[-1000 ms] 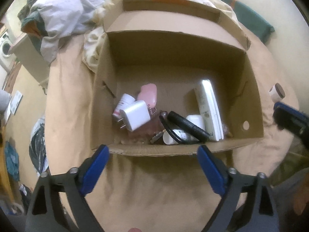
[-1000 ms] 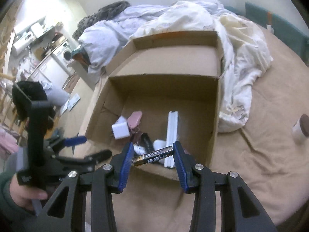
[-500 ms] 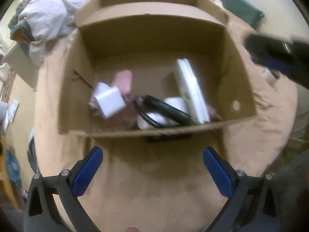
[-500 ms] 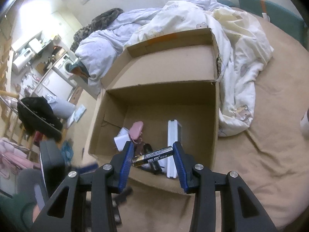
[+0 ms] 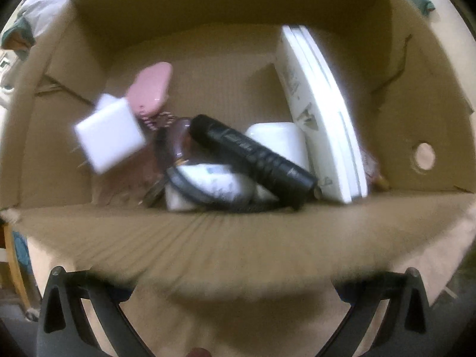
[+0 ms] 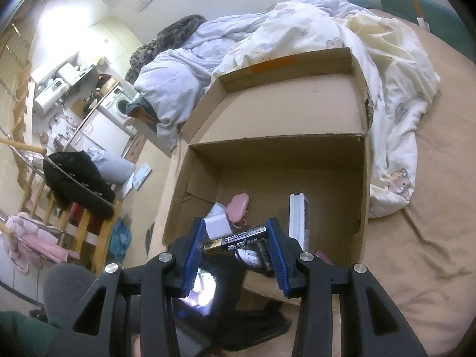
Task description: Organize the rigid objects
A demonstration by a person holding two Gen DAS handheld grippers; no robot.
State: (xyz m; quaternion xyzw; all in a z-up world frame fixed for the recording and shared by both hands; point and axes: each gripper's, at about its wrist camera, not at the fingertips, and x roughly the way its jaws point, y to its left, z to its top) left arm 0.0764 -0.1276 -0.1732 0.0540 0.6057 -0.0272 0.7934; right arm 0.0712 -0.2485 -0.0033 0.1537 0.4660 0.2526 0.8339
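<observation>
An open cardboard box [image 6: 297, 154] sits on a tan bed. Inside lie a white charger [image 5: 110, 135], a pink case [image 5: 150, 92], a black flashlight [image 5: 253, 160], a long white remote [image 5: 321, 113] and a white bottle [image 5: 208, 184]. My right gripper [image 6: 236, 247] is shut on a black and gold battery [image 6: 235, 240], held crosswise above the box's near wall. In the left wrist view the box's near wall [image 5: 238, 238] fills the foreground and hides my left fingertips; only the black arms show, spread wide, at the bottom corners.
A rumpled white and lilac duvet [image 6: 312, 44] lies behind and right of the box. The bed edge drops to the floor on the left, where a wooden rack with a black jacket [image 6: 74, 178] stands. Tan sheet [image 6: 422, 253] stretches right of the box.
My left gripper has moved forward and down close against the box's near wall. My right gripper has moved forward over the box edge with the battery still held.
</observation>
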